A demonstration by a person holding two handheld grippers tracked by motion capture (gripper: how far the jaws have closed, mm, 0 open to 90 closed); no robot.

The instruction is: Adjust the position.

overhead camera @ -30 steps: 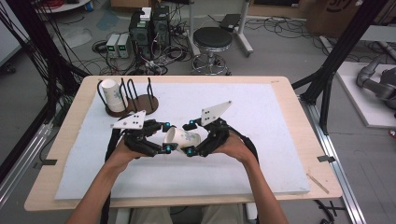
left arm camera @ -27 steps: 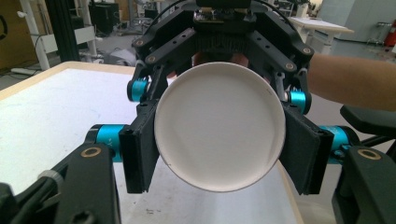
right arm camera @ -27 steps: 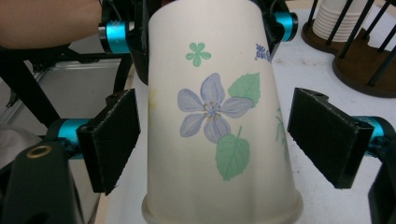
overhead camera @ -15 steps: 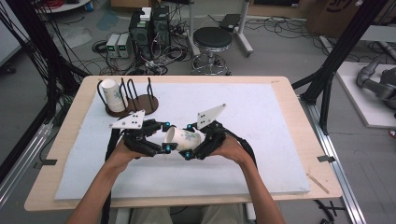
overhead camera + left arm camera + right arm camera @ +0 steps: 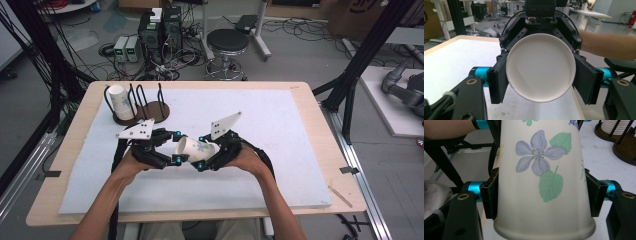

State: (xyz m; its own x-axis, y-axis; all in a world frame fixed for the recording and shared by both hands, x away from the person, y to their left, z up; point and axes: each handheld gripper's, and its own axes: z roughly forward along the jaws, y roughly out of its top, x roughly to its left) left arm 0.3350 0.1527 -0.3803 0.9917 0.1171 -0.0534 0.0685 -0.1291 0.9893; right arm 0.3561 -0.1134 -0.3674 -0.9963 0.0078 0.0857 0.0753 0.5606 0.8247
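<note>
**A:** Where is the cup at this moment?

**B:** The white paper cup printed with blue flowers and green leaves (image 5: pixel 194 148) lies on its side in the air between my two hands, above the white foam mat (image 5: pixel 280 150) that covers the wooden tabletop (image 5: pixel 320 125). Its base points toward my left hand and its rolled rim toward my right.

**A:** Which gripper has it?

**B:** My right gripper (image 5: pixel 201 152) has just been closing, and its black pads now press on both sides of the cup near the rim; in the right gripper view the flowered wall (image 5: pixel 541 182) sits tight between them. My left gripper (image 5: pixel 175 146) has just been opening a little. In the left gripper view the cup's round white base (image 5: pixel 541 67) faces the camera with the left jaws standing close on either side of it, narrow, but I cannot tell whether they touch the cup.

**A:** Anything else on the tabletop?

**B:** Behind my left hand, toward the far left corner of the mat, stands a dark round wooden cup holder with black wire loops (image 5: pixel 150 107). A second white paper cup (image 5: pixel 120 100) leans in its left part. Both are well apart from the cup I hold.

**A:** And your hands?

**B:** Both forearms come in low, and the grippers face each other with the cup spanning the gap.
</note>
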